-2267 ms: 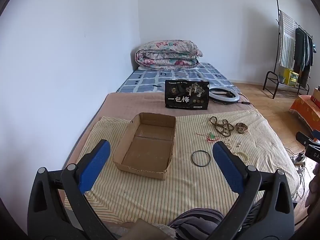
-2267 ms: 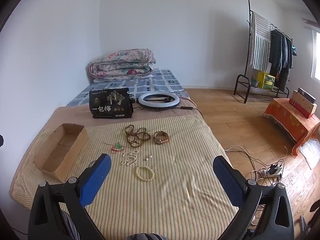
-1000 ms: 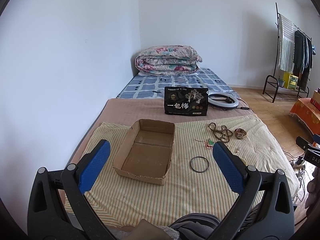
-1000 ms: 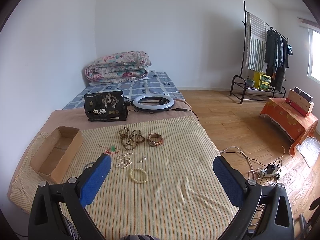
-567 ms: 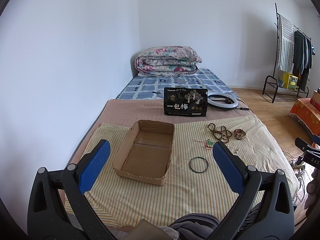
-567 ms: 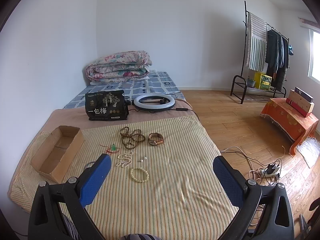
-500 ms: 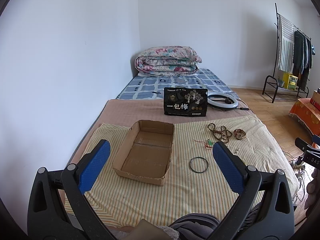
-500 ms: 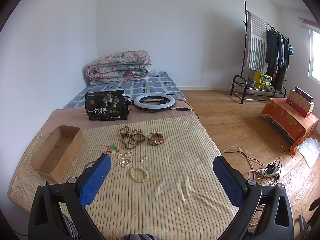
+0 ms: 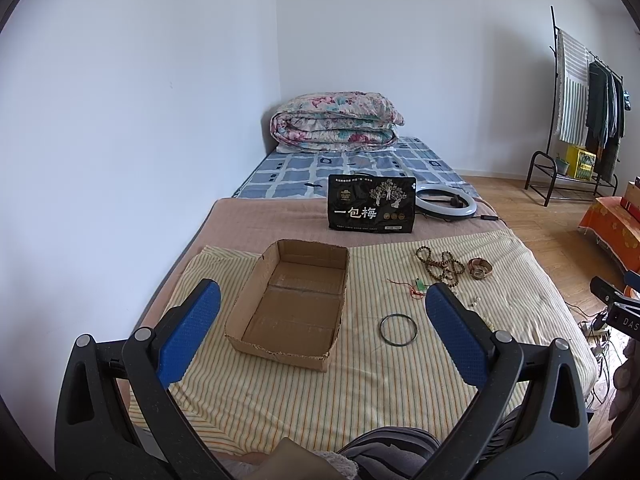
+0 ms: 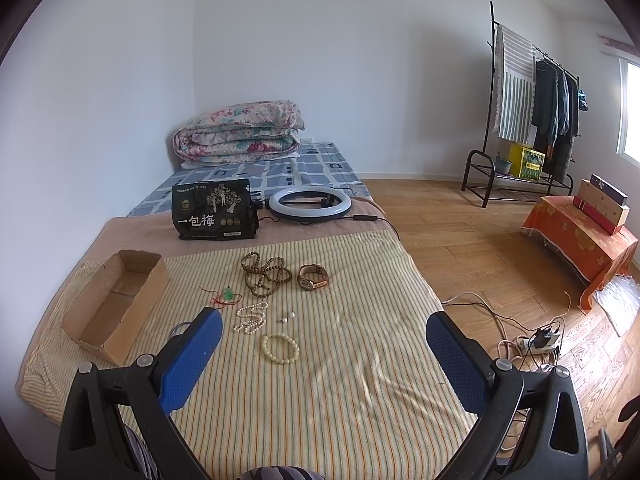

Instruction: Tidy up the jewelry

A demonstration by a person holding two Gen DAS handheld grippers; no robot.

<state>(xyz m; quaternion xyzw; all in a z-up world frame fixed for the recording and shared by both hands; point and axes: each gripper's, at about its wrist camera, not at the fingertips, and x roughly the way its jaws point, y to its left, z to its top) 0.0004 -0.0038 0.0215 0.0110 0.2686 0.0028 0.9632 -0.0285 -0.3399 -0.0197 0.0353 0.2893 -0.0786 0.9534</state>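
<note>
An empty cardboard box (image 9: pixel 294 300) (image 10: pixel 116 300) lies on the striped cloth. Right of it lie a dark bangle (image 9: pixel 398 324), a green pendant on red cord (image 10: pixel 228 294), brown prayer beads (image 10: pixel 264 272), a watch (image 10: pixel 313 277), a white pearl strand (image 10: pixel 251 319), two pearl earrings (image 10: pixel 288 317) and a cream bead bracelet (image 10: pixel 280 348). My left gripper (image 9: pixel 322 300) is open and empty, held above the near edge facing the box. My right gripper (image 10: pixel 324 330) is open and empty, above the cloth near the bracelet.
A black snack bag (image 9: pixel 372 209) and a ring light (image 10: pixel 310 202) stand behind the cloth. A folded quilt (image 9: pixel 336 122) lies at the bed's far end. The floor to the right has cables and a power strip (image 10: pixel 538 340), a clothes rack (image 10: pixel 532 120) and an orange-covered stand (image 10: pixel 580 240).
Both views have pulled back and risen slightly over the last two seconds; nearly still in the last half second. No jewelry has moved. Both grippers stay open.
</note>
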